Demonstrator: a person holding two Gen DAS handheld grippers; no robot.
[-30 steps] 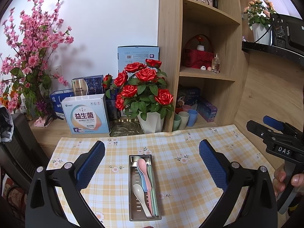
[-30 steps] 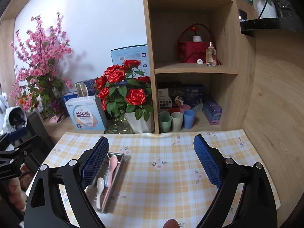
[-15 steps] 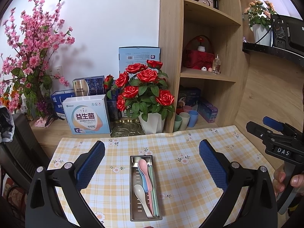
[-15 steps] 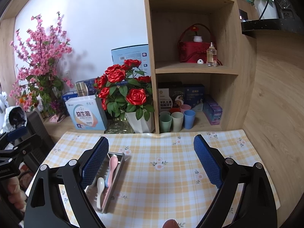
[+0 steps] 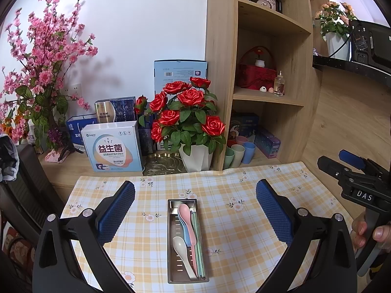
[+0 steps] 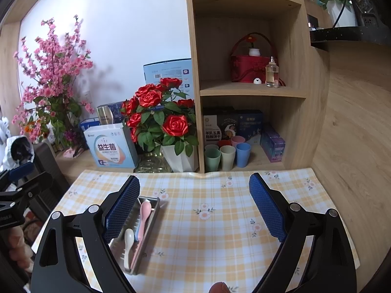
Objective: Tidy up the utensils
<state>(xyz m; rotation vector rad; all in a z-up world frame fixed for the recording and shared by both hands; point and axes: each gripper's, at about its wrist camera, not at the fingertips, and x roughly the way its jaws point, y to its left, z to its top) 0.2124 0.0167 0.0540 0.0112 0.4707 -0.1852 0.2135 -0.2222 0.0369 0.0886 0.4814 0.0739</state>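
left wrist: above near table edge, facing wall and shelf, metal tray (image 5: pixel 171 239) centred close below | right wrist: further right, same heading, tray (image 6: pixel 146 232) low left | shared: checked tablecloth (image 5: pixel 244 219), red roses (image 5: pixel 185 112), shelf cups (image 6: pixel 227 156)

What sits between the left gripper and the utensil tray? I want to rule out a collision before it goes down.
Nothing visible does. The left gripper hangs open above the metal tray, its fingers wide to either side, and only bare checked tablecloth surrounds the tray. The pink spoon and white spoon lie uncovered inside.
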